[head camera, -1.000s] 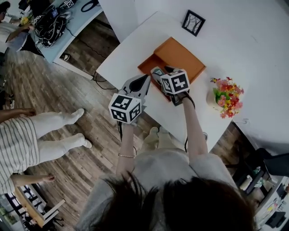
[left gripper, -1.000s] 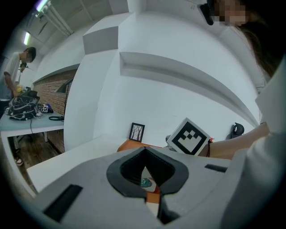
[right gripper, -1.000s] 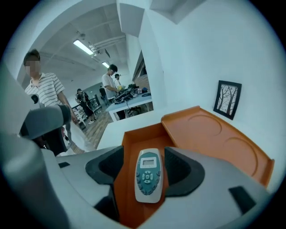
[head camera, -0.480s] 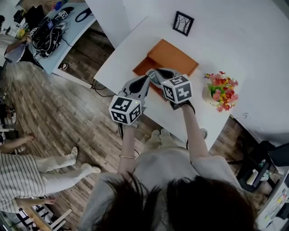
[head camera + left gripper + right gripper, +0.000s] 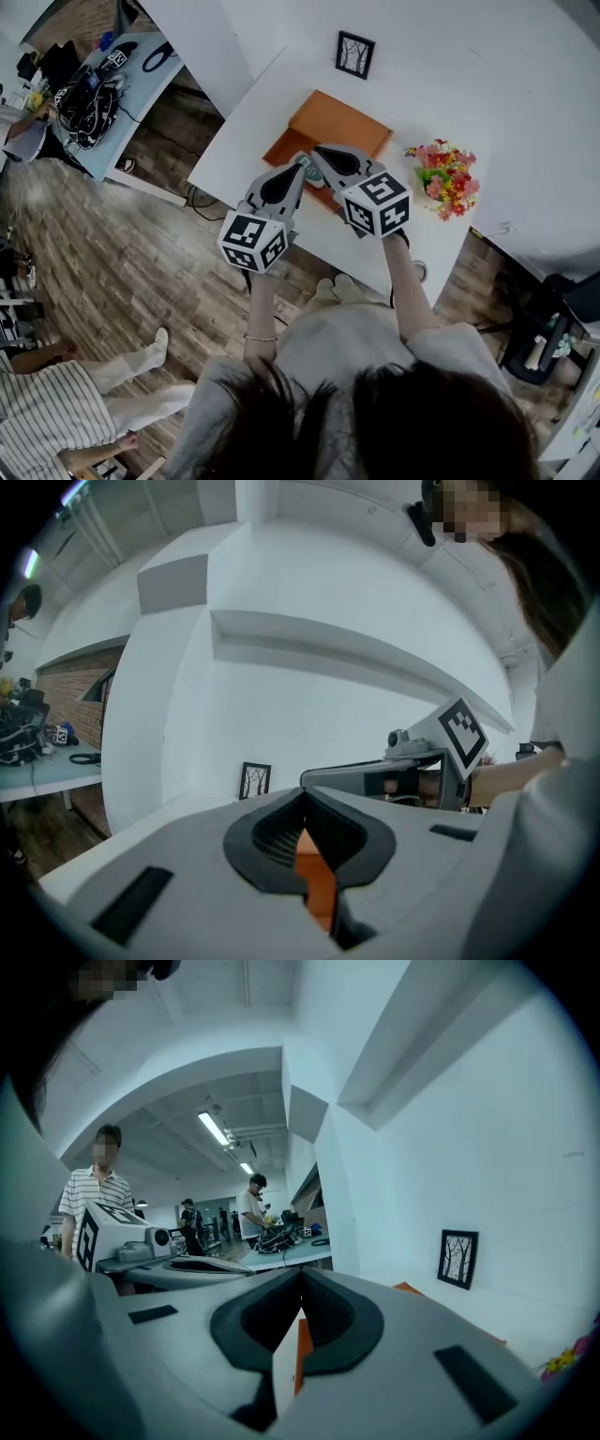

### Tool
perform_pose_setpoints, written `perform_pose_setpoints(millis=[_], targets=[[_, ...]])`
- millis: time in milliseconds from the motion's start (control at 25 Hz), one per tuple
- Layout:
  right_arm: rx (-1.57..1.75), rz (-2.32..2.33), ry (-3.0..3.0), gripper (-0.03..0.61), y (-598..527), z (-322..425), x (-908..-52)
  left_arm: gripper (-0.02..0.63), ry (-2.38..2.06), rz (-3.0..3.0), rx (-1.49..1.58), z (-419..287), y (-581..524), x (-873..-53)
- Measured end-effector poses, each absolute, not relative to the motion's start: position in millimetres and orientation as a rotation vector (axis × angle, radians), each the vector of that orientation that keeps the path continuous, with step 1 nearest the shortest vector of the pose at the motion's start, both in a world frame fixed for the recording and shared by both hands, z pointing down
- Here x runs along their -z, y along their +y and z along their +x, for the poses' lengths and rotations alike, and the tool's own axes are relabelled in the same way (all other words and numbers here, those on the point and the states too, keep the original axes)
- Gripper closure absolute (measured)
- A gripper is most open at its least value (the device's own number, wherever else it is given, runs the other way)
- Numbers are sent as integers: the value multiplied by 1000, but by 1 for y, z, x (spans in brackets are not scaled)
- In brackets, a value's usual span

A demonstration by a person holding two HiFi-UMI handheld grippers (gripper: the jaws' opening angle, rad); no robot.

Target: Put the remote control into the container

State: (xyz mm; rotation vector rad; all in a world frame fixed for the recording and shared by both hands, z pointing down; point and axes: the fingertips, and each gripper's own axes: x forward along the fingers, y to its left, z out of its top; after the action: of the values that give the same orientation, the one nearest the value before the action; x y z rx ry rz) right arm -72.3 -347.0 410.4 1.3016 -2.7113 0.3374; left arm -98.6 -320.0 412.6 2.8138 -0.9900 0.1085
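The orange container [image 5: 337, 124] lies on the white table [image 5: 234, 141], below a framed picture. Both grippers hover over its near edge. My left gripper [image 5: 298, 171] is shut with nothing in it; only orange shows through the slit between its jaws [image 5: 302, 794]. My right gripper [image 5: 317, 152] is shut too, empty, tips just right of the left one's [image 5: 300, 1274]. A small grey-green thing [image 5: 304, 167] shows by the two tips; I cannot tell whether it is the remote control.
A framed picture [image 5: 355, 54] leans on the wall behind the container. A pot of flowers [image 5: 442, 178] stands at the table's right. The table's left edge drops to a wooden floor. A desk with cables [image 5: 89, 94] and people stand farther left.
The right gripper's jaws, spread over the container a second ago, have closed. Both grippers sit slightly nearer the table's front edge. The person on the floor at left has moved away.
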Motion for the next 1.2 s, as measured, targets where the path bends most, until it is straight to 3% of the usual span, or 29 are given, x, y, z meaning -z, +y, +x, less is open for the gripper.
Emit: perform_pose_setpoints(millis=[1200], targets=[[85,1362,-2915,581,-274,-39,-317,609,-953,3066,-3,-72,-265,-333]])
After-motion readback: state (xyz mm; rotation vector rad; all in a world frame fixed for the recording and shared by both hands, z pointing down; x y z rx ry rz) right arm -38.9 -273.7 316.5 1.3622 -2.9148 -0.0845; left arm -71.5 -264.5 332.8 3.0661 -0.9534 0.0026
